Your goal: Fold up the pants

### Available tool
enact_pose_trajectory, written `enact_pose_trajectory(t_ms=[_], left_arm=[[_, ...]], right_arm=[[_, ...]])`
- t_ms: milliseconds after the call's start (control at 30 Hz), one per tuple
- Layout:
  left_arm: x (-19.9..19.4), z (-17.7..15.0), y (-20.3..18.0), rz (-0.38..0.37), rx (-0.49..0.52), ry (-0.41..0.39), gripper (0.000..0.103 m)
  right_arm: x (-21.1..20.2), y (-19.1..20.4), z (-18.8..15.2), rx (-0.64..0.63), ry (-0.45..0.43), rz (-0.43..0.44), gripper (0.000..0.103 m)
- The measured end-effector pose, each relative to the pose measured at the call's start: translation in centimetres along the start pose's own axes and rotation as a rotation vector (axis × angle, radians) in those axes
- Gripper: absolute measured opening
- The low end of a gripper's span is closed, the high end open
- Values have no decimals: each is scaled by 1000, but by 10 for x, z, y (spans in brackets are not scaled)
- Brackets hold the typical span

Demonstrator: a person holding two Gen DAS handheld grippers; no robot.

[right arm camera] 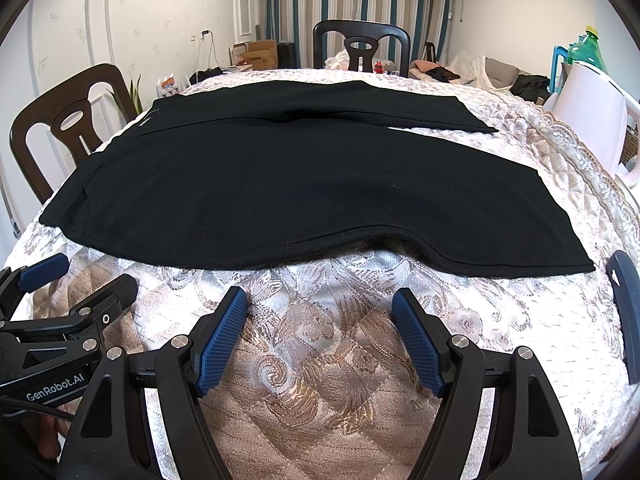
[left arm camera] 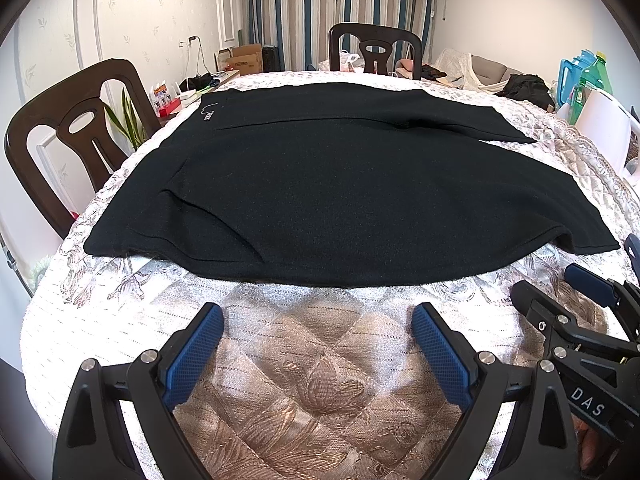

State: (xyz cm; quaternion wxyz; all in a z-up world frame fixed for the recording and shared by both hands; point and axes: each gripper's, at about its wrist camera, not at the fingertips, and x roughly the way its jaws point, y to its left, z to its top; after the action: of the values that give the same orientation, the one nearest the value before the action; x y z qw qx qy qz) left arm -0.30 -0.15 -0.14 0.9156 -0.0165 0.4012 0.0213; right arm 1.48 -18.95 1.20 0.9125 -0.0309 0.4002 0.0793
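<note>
Bright daylight, sharp focus, glare on shiny tablecloth [left arm camera: 320, 380], fisheye-bent dark corners

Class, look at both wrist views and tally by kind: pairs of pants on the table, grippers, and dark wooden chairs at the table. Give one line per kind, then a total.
Black pants: 1
Grippers: 2, the left gripper and the right gripper, both open
Dark wooden chairs: 2, the side chair and the far chair
Total: 5

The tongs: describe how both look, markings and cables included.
Both tongs, left and right, have black angular frames with silver bolts and blue, grid-textured pads. The left body reads "GenRobot.AI" with a braided black cable beneath; the right reads "DAS".
</note>
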Motion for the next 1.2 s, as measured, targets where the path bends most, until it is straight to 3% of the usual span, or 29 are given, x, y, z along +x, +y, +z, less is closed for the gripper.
enact_pose_trajectory(t_ms=[167, 267, 333, 567, 700, 800, 1033, 1133, 1200], left_arm=[[0, 4, 4, -65, 33, 41, 96], [-5, 12, 17, -157, 6, 79, 95], [-11, 18, 24, -176, -17, 76, 95], [-42, 64, 33, -98, 73, -66, 95], [-36, 101, 41, -119, 73, -91, 95], [-27, 127, 47, -83, 83, -112, 95], [-1, 176, 52, -66, 141, -141, 94], [20, 196, 57, -31, 133, -106, 94], [34, 208, 63, -69, 93, -69, 92]], right_arm=[[-4, -6, 4, -39, 19, 85, 75], [-16, -8, 8, -76, -35, 115, 75], [-26, -9, 15, -105, -81, 124, 75], [-52, -19, 63, -200, -246, 122, 75], [-54, -39, 101, -162, -307, 142, 75], [-46, -57, 132, -114, -335, 160, 75], [-3, -78, 191, -118, -309, 197, 75], [25, -91, 216, -109, -289, 210, 75], [46, -98, 228, -103, -251, 207, 75]])
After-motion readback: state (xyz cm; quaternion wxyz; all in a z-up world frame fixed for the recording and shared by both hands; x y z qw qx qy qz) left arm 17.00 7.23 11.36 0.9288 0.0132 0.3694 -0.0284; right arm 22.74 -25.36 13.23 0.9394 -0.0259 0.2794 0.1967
